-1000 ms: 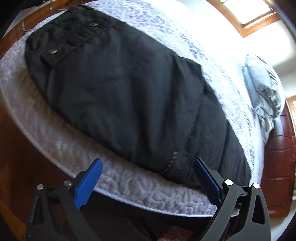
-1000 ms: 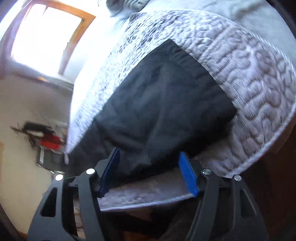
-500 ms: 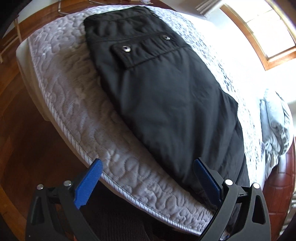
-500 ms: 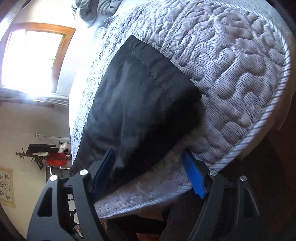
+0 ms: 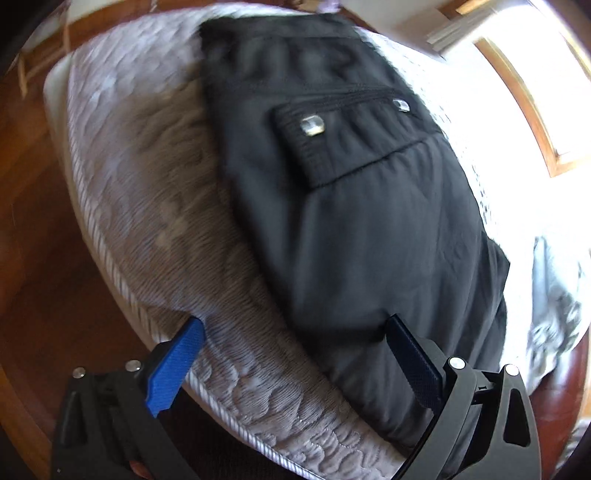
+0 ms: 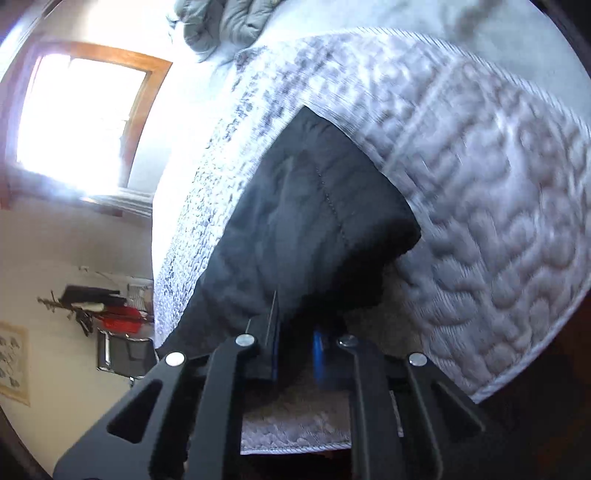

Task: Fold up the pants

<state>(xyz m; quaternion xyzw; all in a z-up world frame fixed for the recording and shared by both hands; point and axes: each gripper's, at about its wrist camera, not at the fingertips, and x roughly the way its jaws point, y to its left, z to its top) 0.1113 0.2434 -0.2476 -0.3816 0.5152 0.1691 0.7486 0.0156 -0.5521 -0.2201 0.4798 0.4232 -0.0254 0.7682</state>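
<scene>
Black pants [image 5: 351,206] lie flat lengthwise on a grey quilted mattress [image 5: 155,206], a flap pocket with two snaps [image 5: 347,136] near the far end. My left gripper [image 5: 295,354] is open, low over the mattress's near edge, its right finger touching the pants' near edge. In the right wrist view the pants' hem end [image 6: 317,229] lies on the mattress [image 6: 498,221]. My right gripper [image 6: 297,347] has closed on the black fabric of the pants, which is pinched between the blue pads.
A wooden floor [image 5: 29,229] surrounds the bed. A crumpled grey blanket [image 5: 557,295] lies at the right in the left wrist view; it also shows at the top of the right wrist view [image 6: 229,22]. A bright window [image 6: 77,122] and a chair [image 6: 122,350] stand at left.
My right gripper has closed on the pants' edge; it was open before. My left gripper has moved along the bed towards the pocket end, staying open.
</scene>
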